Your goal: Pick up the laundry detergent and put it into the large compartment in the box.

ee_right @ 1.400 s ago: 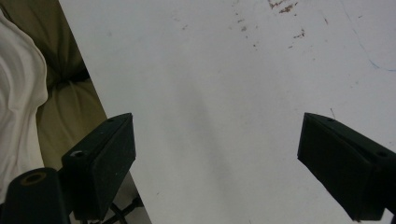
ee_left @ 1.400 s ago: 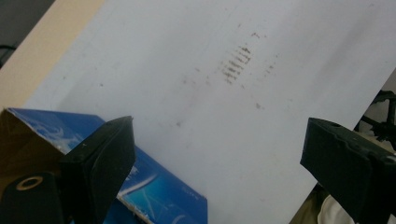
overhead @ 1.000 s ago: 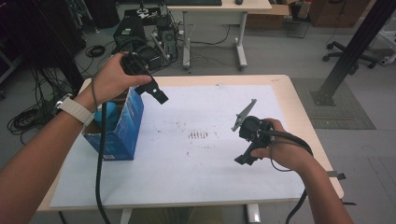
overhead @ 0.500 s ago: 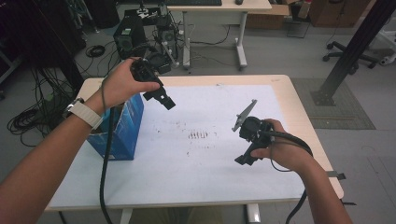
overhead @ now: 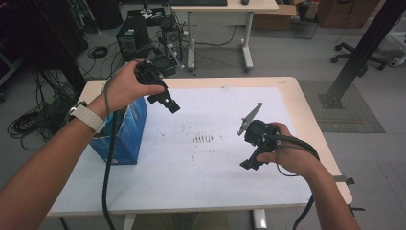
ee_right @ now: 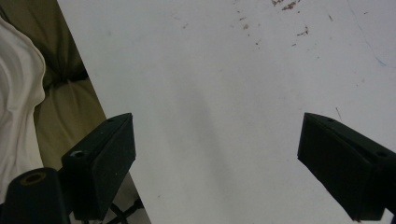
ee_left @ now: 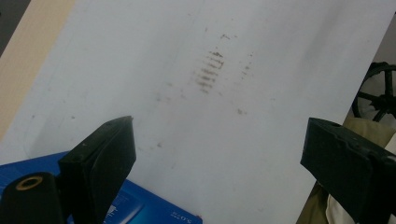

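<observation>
Hovering left claw (overhead: 165, 100), jaws apart | right claw (overhead: 253, 160), jaws apart | smudged white sheet (overhead: 215, 158) | glossy blue box (overhead: 125, 129)

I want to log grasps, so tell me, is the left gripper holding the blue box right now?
No. The left gripper has its jaws wide apart over the white sheet, with the blue box below them, ungripped.
</observation>
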The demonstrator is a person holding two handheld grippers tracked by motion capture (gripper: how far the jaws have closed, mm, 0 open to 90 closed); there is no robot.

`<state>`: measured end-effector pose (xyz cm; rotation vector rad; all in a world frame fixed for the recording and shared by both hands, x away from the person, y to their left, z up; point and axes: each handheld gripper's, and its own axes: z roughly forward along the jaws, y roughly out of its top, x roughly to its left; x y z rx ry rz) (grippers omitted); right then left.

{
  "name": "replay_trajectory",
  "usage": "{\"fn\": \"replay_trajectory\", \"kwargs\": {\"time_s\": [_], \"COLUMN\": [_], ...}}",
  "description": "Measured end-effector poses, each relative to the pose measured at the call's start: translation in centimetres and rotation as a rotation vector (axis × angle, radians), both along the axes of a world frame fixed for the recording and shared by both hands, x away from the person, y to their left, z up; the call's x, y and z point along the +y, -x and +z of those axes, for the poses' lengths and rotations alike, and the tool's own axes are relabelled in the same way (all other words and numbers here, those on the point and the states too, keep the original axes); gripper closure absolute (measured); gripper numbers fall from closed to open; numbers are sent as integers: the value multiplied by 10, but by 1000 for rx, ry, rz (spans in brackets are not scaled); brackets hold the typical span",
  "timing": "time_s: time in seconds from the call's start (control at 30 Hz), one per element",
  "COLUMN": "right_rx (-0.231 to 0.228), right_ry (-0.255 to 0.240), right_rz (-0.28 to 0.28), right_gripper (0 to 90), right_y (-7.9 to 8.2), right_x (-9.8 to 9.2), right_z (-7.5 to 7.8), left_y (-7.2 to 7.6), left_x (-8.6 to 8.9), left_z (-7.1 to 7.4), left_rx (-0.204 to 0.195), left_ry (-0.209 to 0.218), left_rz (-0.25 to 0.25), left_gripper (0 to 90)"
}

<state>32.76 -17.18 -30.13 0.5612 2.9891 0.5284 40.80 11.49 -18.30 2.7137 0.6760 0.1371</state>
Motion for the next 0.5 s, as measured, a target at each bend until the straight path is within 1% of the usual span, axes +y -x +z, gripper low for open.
{"fn": "replay_trajectory", "kwargs": {"time_s": [0.5], "right_rx": [-5], "right_ry": [-5], "right_rz": [-1], "right_gripper": [115], "right_y": [1], "right_x": [-1], "right_z": [0], "left_y": [2], "left_x": [0], "left_z": [1], "left_rx": [-7], "left_ry": [-2], "left_rz": [3], "left_gripper": [103]}}
